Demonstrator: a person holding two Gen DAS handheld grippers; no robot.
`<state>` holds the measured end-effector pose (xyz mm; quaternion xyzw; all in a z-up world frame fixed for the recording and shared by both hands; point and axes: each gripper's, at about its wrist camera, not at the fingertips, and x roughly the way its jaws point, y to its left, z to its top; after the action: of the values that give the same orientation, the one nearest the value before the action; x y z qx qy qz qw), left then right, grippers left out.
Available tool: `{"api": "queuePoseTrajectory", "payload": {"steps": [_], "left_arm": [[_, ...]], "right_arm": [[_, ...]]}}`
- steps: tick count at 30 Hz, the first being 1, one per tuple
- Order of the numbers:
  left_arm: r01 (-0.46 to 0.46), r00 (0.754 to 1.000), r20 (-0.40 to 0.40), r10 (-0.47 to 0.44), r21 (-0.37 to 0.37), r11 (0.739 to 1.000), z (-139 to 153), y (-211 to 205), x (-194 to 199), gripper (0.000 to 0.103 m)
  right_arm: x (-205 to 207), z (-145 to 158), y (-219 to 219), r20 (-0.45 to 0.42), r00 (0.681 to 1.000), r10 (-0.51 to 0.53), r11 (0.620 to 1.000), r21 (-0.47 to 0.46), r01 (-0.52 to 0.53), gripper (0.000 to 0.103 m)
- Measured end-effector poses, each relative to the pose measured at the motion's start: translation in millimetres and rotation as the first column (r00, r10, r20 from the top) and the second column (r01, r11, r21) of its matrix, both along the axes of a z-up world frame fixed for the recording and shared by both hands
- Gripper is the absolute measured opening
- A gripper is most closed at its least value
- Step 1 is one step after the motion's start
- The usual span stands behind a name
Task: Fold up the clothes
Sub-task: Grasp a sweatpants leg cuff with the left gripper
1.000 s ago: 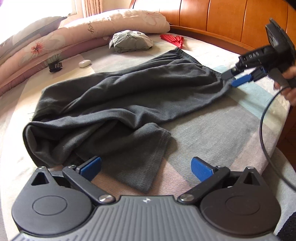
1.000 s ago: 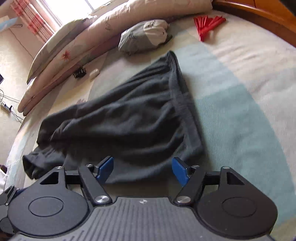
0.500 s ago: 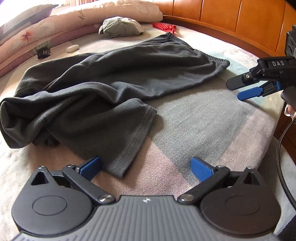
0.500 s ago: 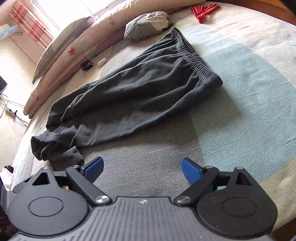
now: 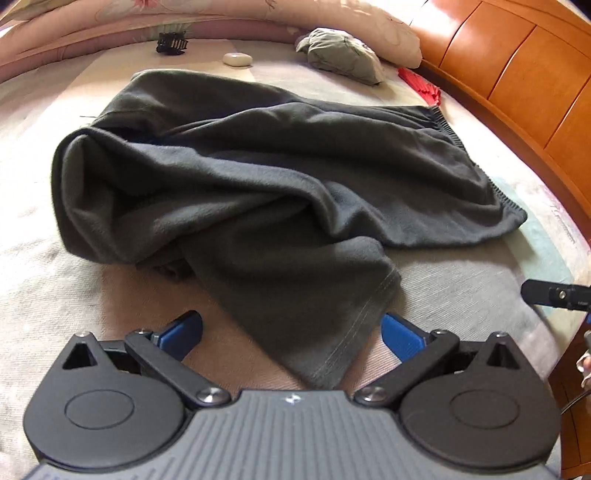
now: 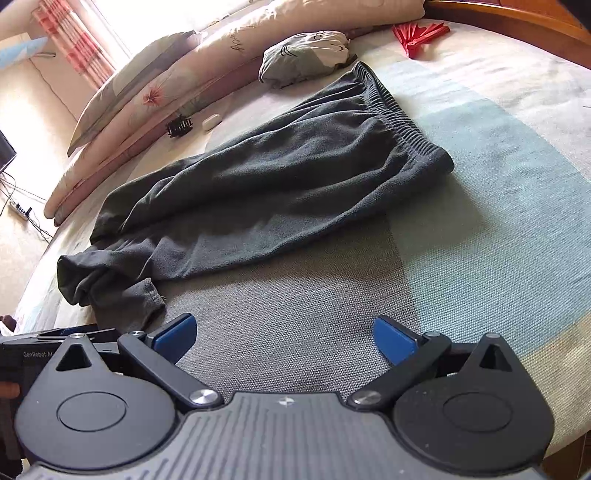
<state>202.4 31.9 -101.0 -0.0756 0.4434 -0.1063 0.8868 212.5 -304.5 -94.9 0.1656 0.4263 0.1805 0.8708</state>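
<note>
Both sets of jaws stand wide apart and grip nothing. I have my left gripper [image 5: 291, 326] low over the bed [image 5: 44, 280], with the hemmed leg end of the dark grey trousers [image 5: 280, 184] lying between its blue pads [image 5: 183, 328]. My right gripper [image 6: 284, 334] hovers over bare cover, well apart from the waistband [image 6: 402, 118]. I see the trousers rumpled across the bed, one leg bunched. Behind them lie a grey bundle [image 6: 306, 51] and a red fan [image 6: 417, 35].
</note>
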Motion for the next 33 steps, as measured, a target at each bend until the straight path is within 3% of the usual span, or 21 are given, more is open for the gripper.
{"api": "queuePoseTrajectory", "payload": {"steps": [4,8,10,12,15,20,26,33], "left_arm": [[0.025,0.999,0.026,-0.022,-0.101,0.995,-1.1,-0.8,2.2,0.102],[0.031,0.998,0.061,-0.017,-0.246,0.969,-8.0,24.7,-2.5,0.102],[0.056,0.997,0.061,-0.041,-0.285,0.957,-10.1,35.3,-2.7,0.102],[0.070,0.997,0.043,-0.061,-0.271,0.960,-7.1,35.3,-1.5,0.102],[0.016,1.000,0.003,-0.016,-0.322,0.947,-0.8,34.4,-2.1,0.102],[-0.065,0.997,-0.001,0.076,-0.532,0.844,-18.8,46.4,2.1,0.102],[-0.155,0.987,-0.079,0.140,-0.691,0.706,-32.2,64.2,16.6,0.102],[-0.085,0.996,-0.036,0.080,-0.656,0.750,-32.6,51.7,18.2,0.100]], "right_arm": [[-1.1,-0.4,1.5,0.008,1.000,0.002,1.000,-0.012,-0.002,0.103],[-2.3,-0.9,-0.4,0.014,1.000,-0.001,1.000,0.000,0.001,0.103],[-2.9,-1.2,-0.6,0.019,1.000,-0.001,1.000,0.001,0.001,0.103],[-3.4,-1.5,-0.7,0.023,1.000,-0.001,1.000,0.002,0.001,0.103],[-4.3,-1.9,-0.9,0.030,1.000,0.000,1.000,0.003,0.000,0.103],[-5.4,-2.6,-2.0,0.038,0.999,-0.001,1.000,0.011,0.001,0.103],[-5.0,-3.4,-7.8,0.033,0.999,-0.012,0.999,0.050,0.010,0.103],[-4.9,-3.2,-6.6,0.034,0.999,-0.022,0.998,0.052,0.020,0.103]]}}
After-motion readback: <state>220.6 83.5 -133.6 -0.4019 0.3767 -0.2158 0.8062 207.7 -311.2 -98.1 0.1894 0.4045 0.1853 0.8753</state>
